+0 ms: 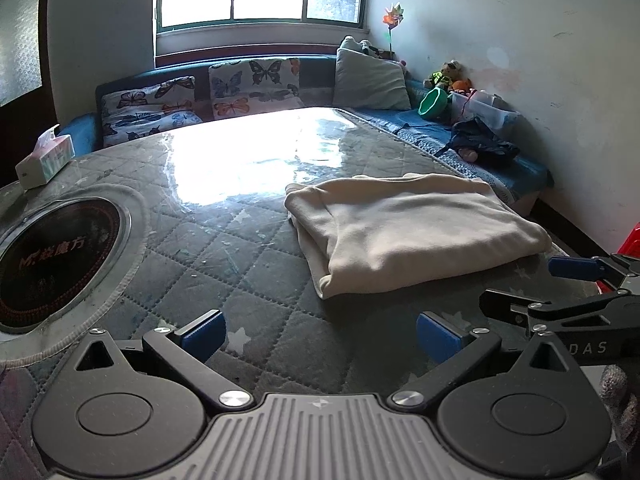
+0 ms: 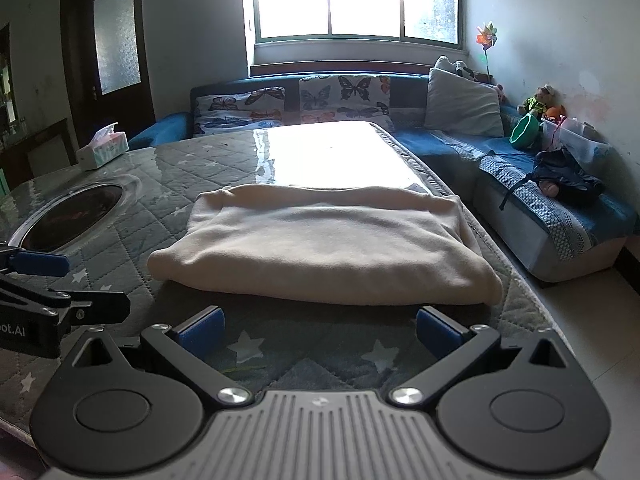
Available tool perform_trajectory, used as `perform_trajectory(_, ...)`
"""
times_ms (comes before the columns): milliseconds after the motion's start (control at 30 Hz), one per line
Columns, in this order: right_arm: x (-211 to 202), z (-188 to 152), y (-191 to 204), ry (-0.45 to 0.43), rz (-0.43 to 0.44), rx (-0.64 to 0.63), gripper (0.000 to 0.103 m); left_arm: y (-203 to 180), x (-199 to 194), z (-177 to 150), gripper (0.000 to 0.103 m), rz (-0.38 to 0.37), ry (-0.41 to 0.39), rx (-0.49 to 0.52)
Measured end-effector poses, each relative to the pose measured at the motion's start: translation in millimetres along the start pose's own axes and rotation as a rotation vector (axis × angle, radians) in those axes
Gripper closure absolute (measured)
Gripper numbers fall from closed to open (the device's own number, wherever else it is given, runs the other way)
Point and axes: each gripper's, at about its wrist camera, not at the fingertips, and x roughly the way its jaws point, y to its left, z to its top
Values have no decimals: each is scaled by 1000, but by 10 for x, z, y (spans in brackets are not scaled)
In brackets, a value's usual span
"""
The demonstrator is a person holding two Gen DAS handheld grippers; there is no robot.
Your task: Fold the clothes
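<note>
The folded cloth lay near the worktop's right edge. Both the left gripper and right gripper hovered just short of it, fingers spread, holding nothing

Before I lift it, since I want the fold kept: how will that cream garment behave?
The cream garment looks soft and thick, so it will likely sag and unfold if pinched at one edge. It probably slides easily on the glossy table cover. It seems light; both open grippers could share it.
</note>
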Motion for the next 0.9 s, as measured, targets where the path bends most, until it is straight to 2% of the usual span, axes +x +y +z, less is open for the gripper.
perform_trajectory(900, 30, 22, 29, 9, 15, 2, 0, 10, 32, 18, 0, -1, -2, 13)
